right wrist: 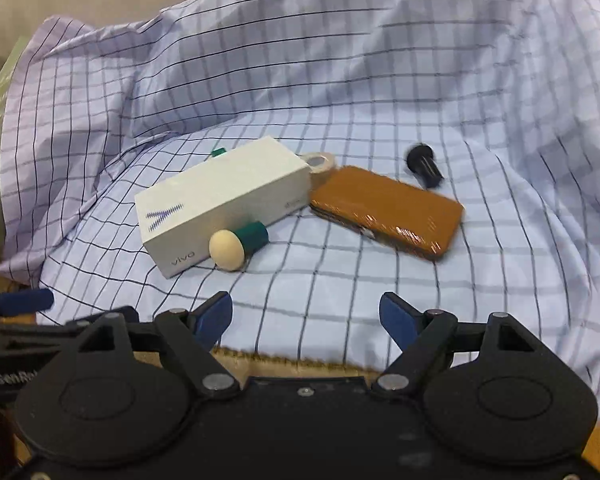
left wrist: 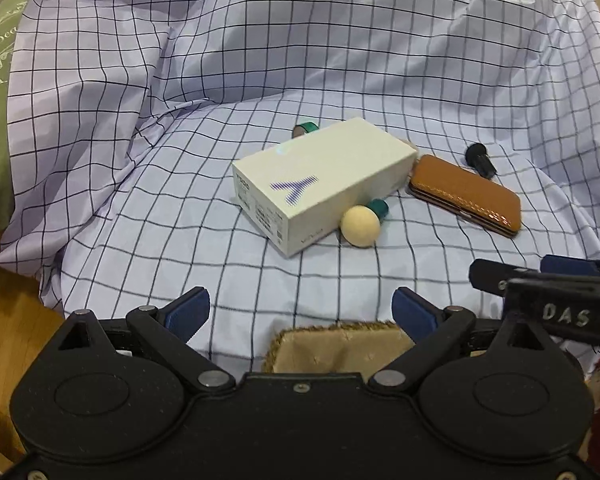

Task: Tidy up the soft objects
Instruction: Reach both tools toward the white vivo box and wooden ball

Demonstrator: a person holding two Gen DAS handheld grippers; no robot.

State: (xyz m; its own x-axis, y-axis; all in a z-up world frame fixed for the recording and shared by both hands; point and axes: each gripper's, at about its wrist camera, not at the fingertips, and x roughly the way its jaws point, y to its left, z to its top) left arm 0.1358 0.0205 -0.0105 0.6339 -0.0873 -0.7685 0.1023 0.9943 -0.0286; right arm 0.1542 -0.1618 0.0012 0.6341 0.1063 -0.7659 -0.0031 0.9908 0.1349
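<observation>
Left gripper (left wrist: 300,312) and right gripper (right wrist: 306,316) both spread wide with nothing between the fingers, hovering over a checked cloth (left wrist: 340,60) near a woven basket (left wrist: 340,346). On the cloth: white box (left wrist: 320,184) with a cream-headed, green-handled sponge (left wrist: 362,220) touching its near side, brown case (left wrist: 466,196) just beside its right end, black plug (left wrist: 480,160) near the case.
</observation>
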